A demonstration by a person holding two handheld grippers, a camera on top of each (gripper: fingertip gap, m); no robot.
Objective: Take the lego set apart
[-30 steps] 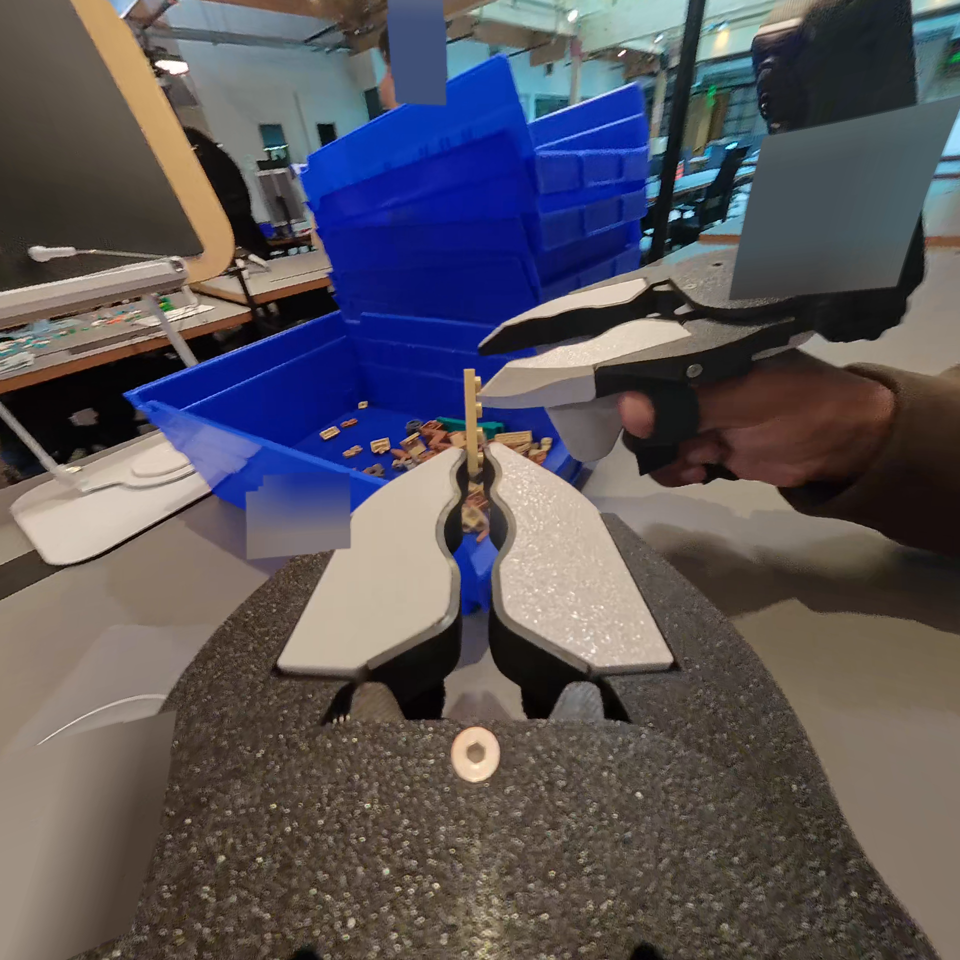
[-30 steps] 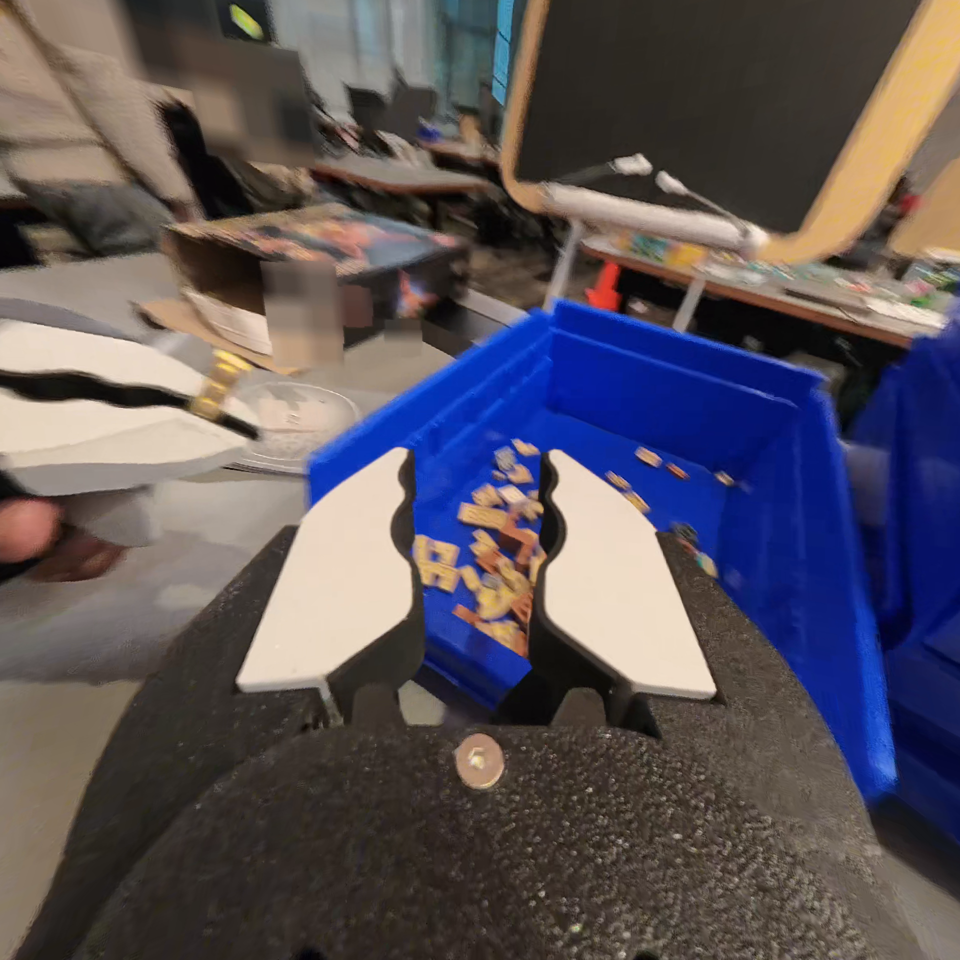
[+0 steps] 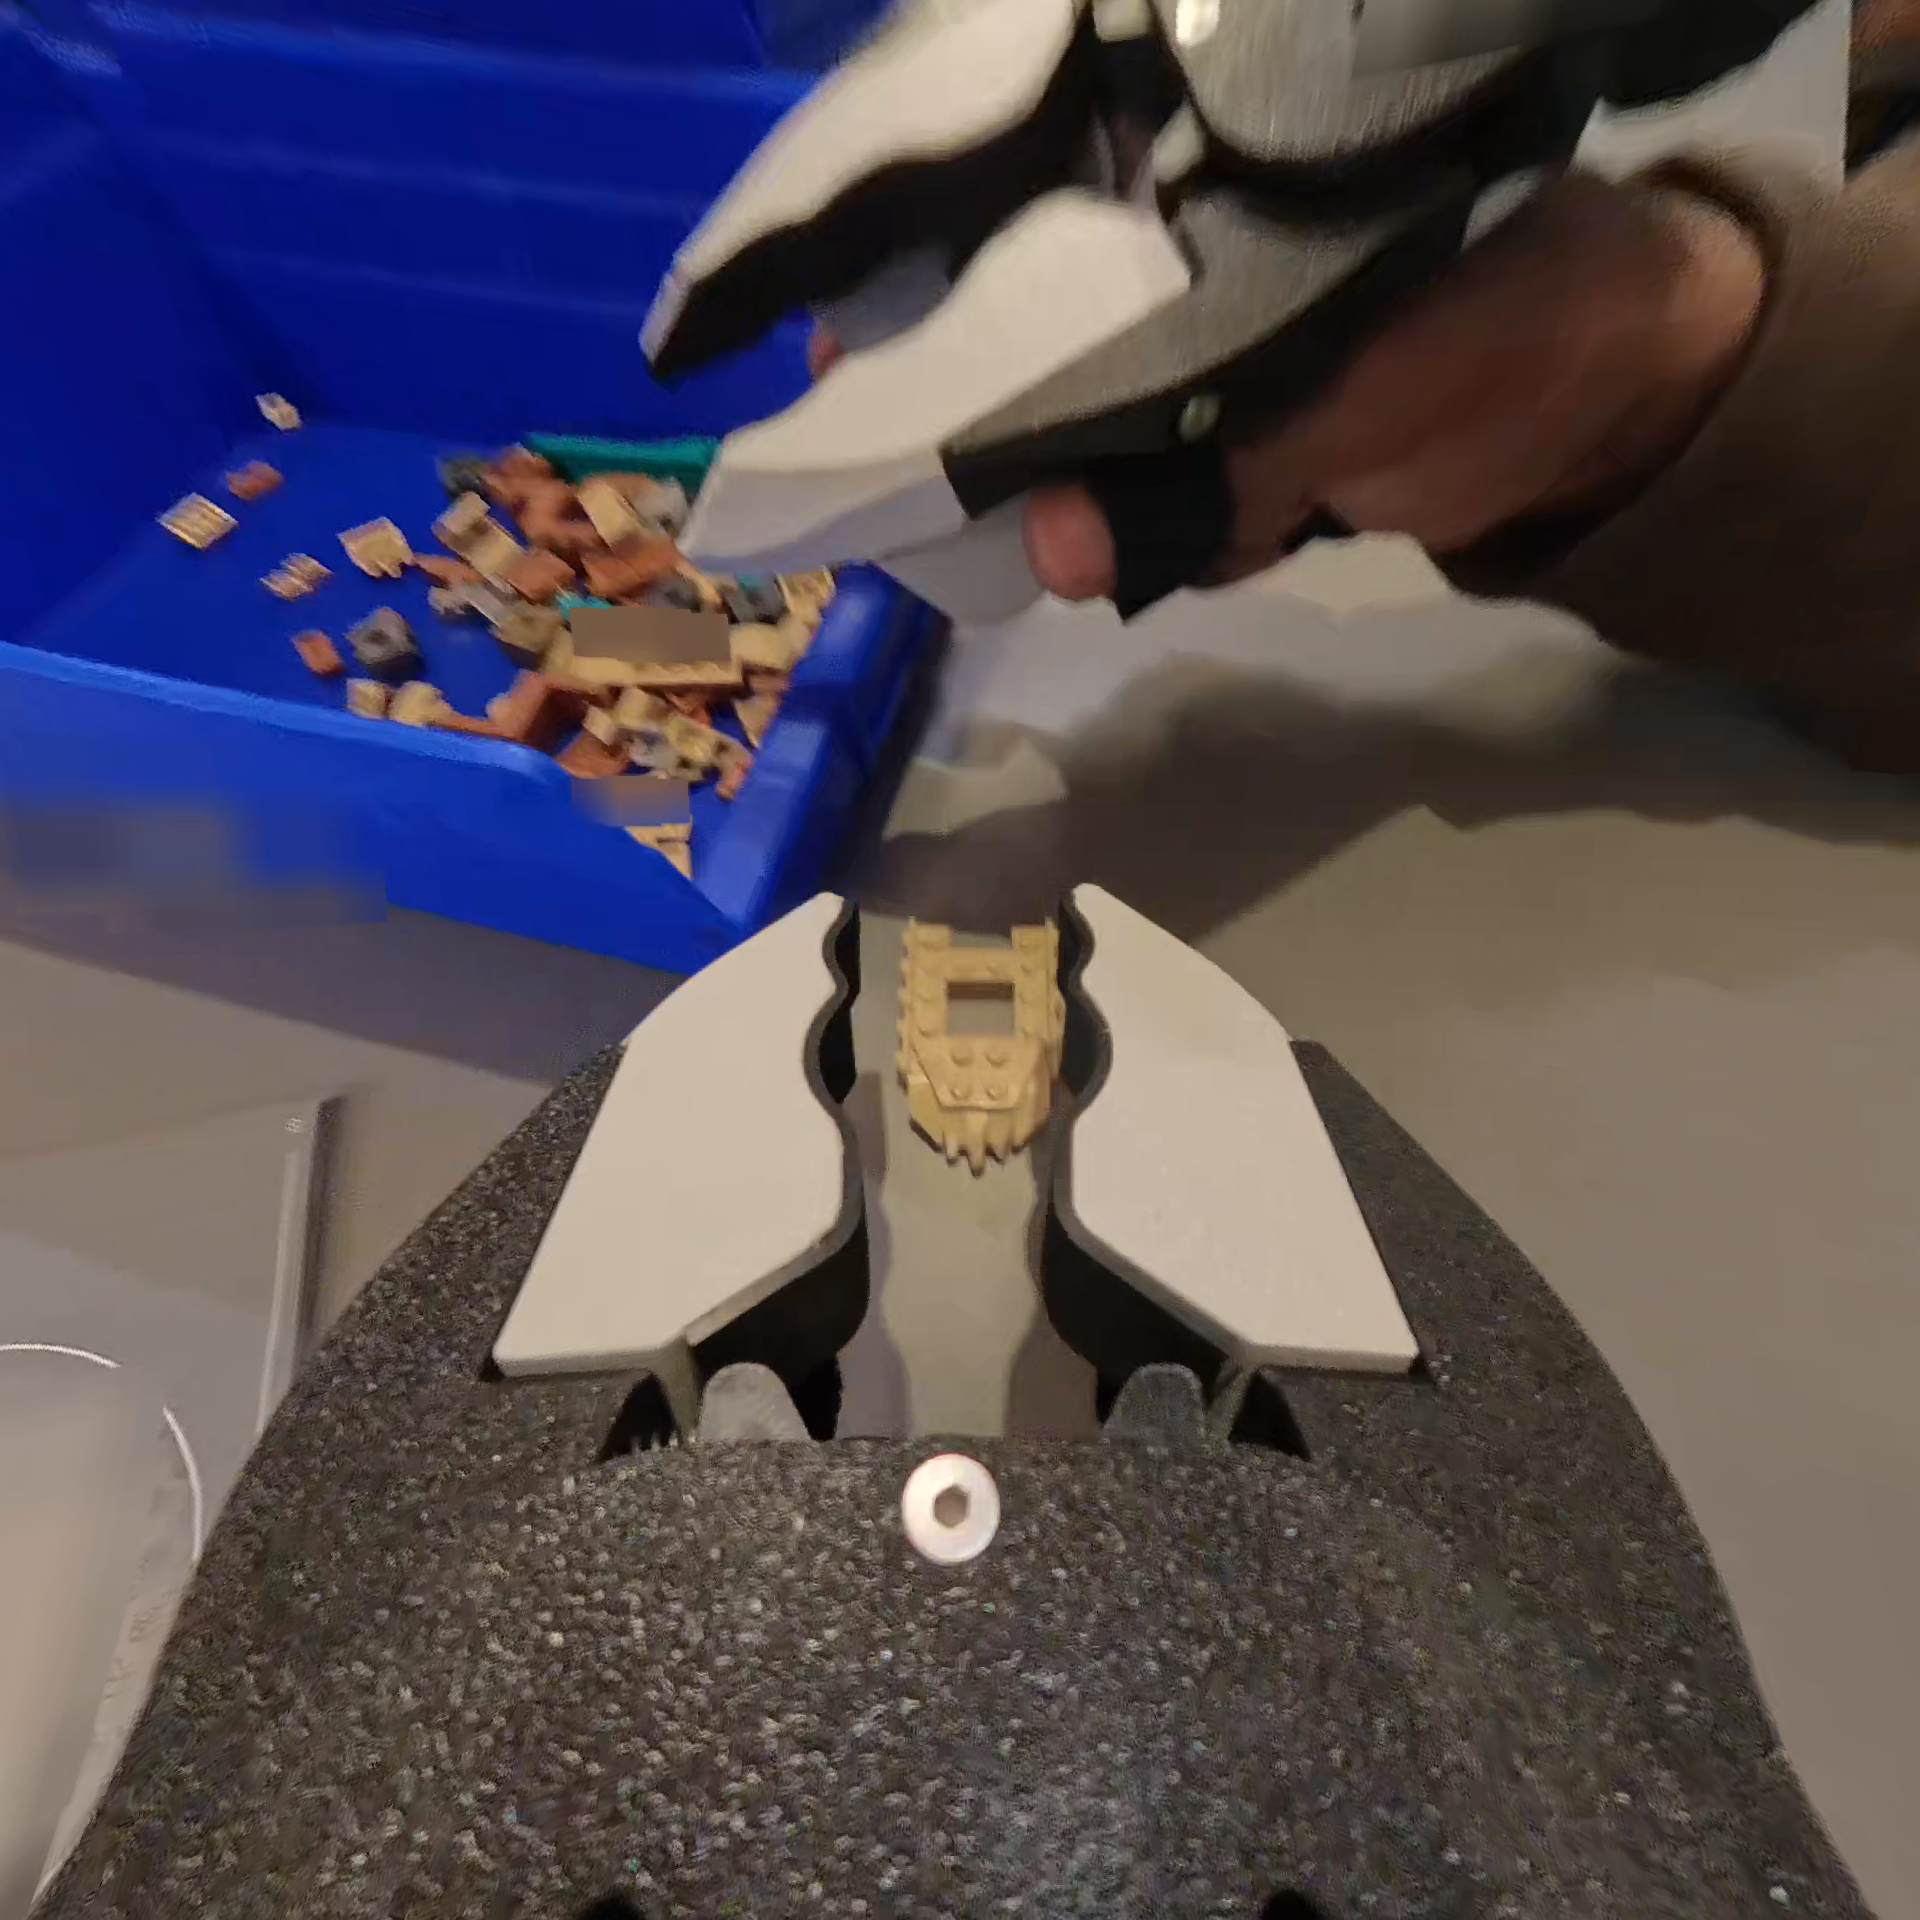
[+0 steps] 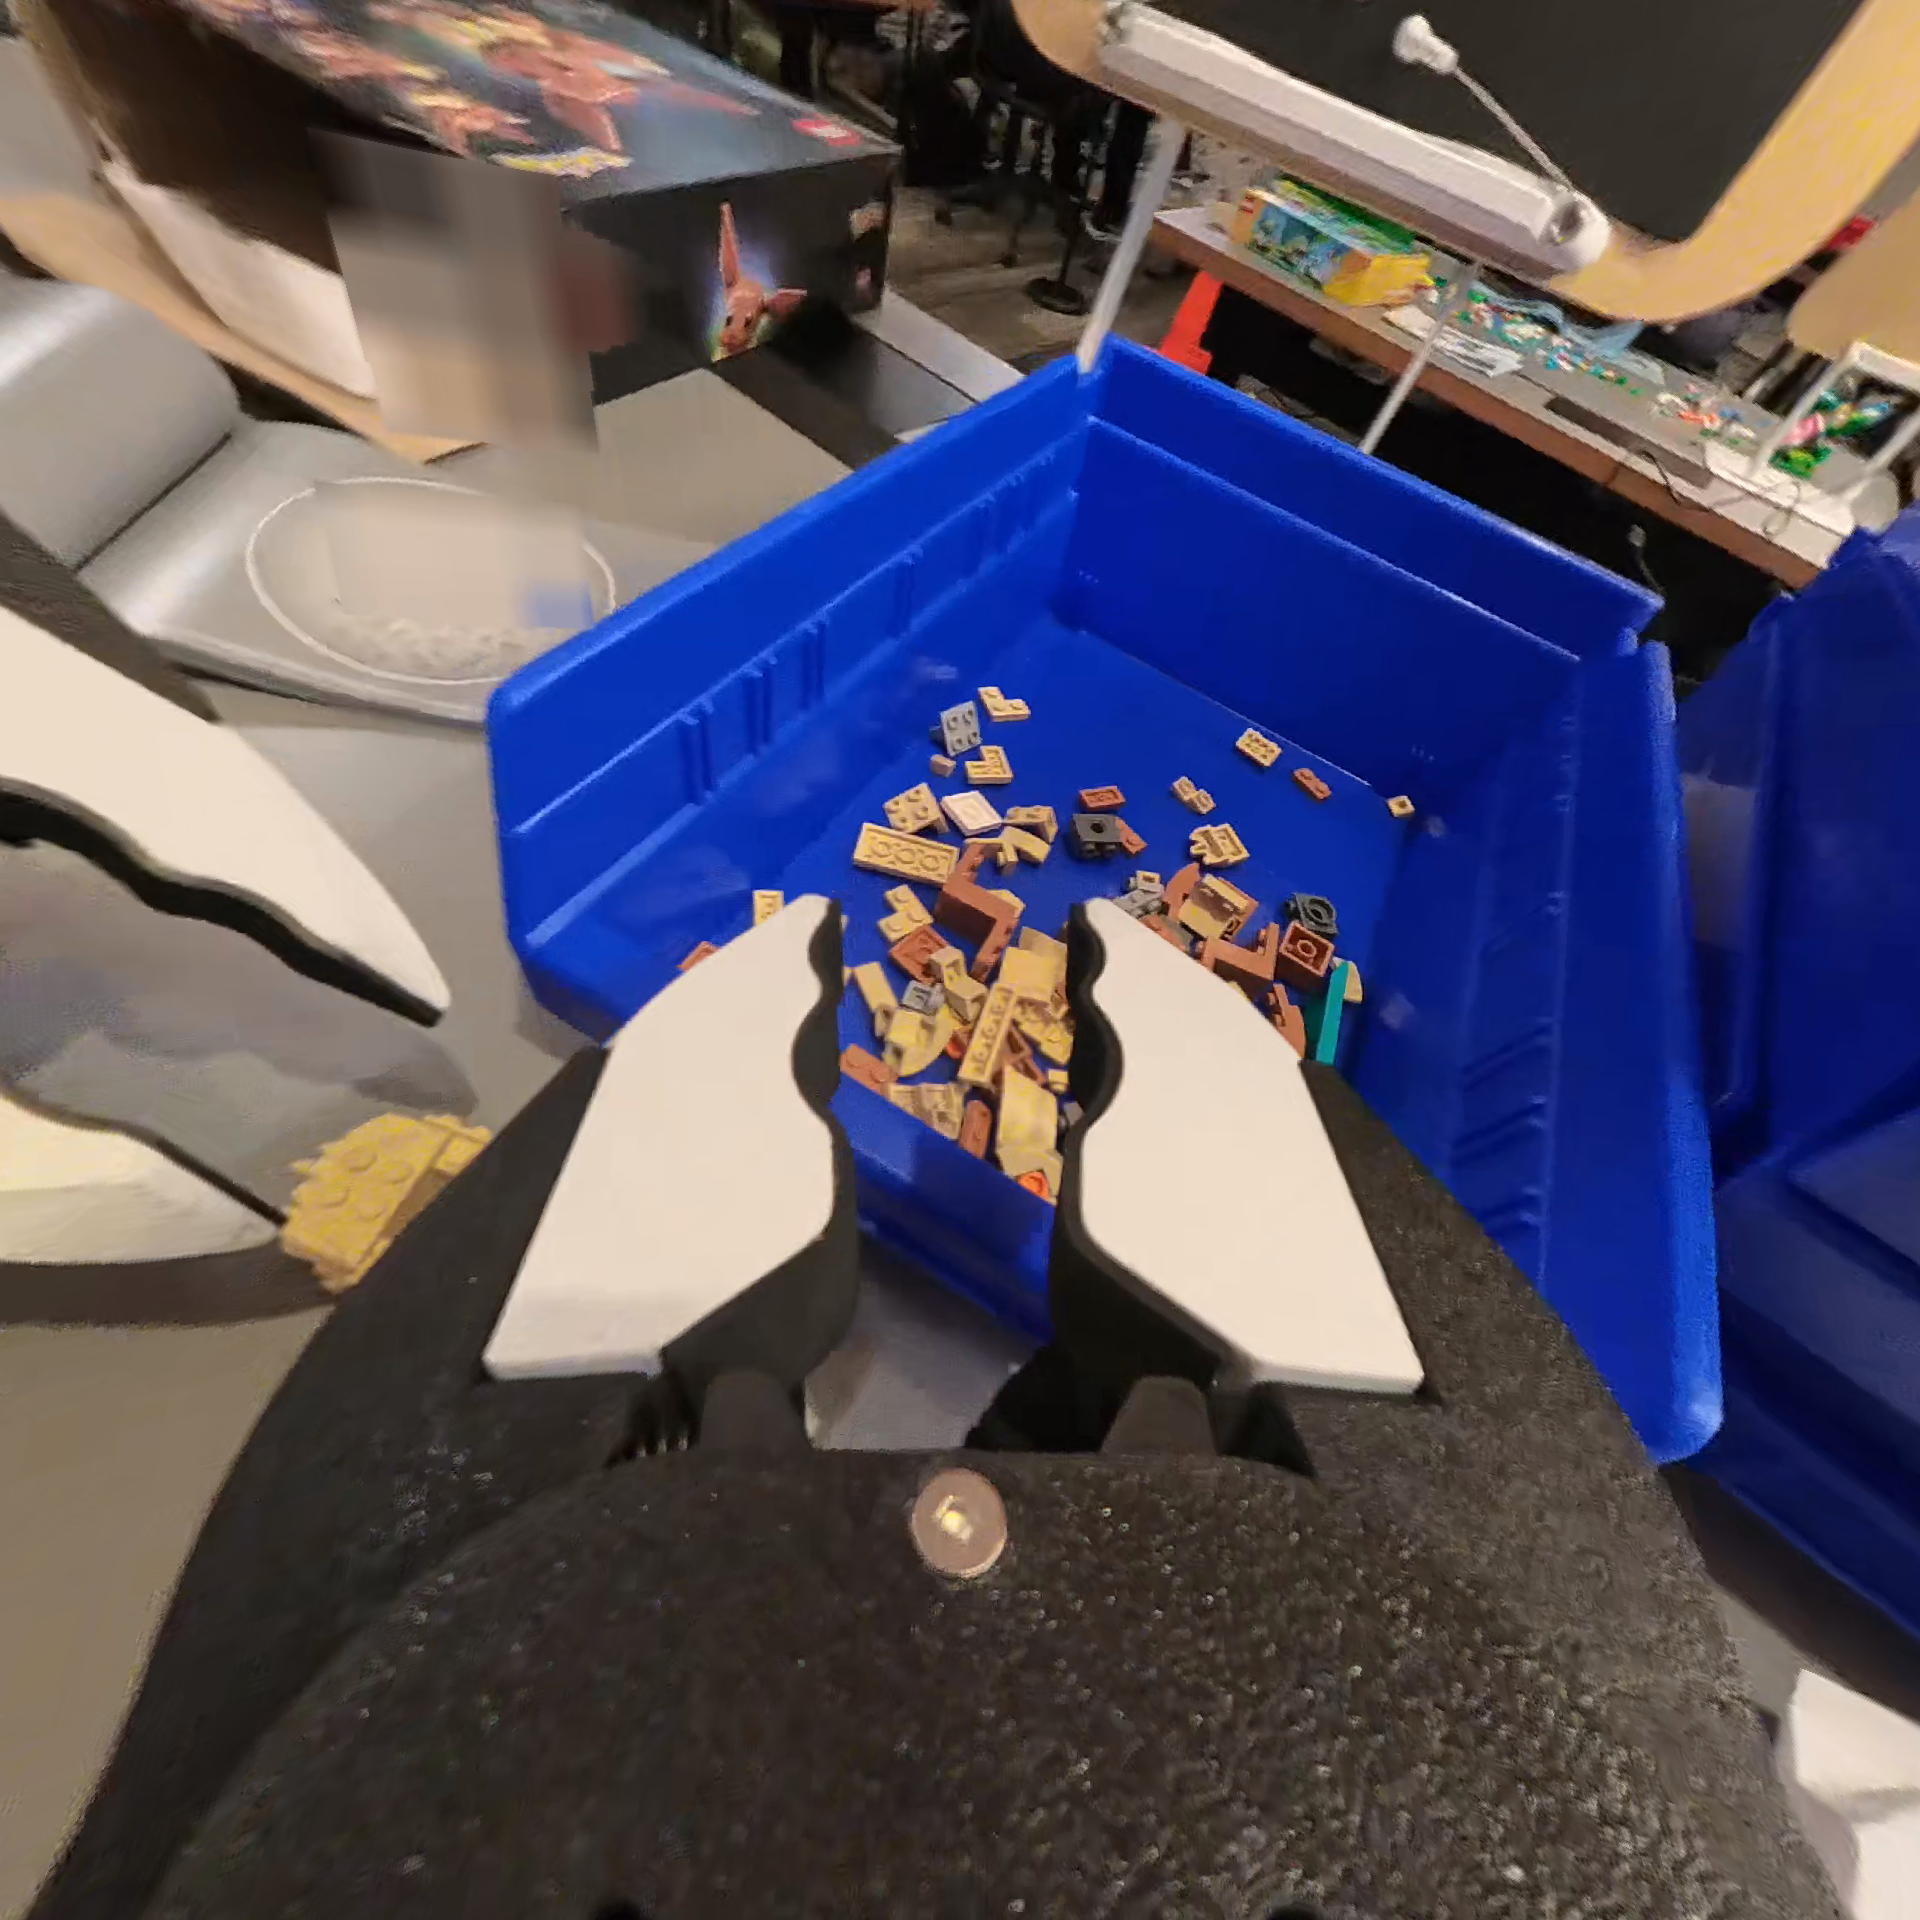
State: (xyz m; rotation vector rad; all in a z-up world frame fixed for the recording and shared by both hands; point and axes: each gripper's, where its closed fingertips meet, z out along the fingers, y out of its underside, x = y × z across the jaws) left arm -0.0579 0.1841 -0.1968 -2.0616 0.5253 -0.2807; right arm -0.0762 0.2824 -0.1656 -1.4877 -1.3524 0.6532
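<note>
Both grippers are open beside the blue plastic bin.

In the centre of the left view I see my left gripper with fingers apart; a tan studded plate with a rectangular hole lies flat on the grey table between them, with a gap on the left side. My right gripper is also open and holds nothing, above the blue bin of small tan and brown bricks.

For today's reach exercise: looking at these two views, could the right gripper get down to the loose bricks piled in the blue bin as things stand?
Probably yes. The right gripper hangs over the blue bin, which is open-topped, with its fingers apart and nothing between them. The bricks lie right beneath its fingertips, and the left gripper is off to the side.
</note>
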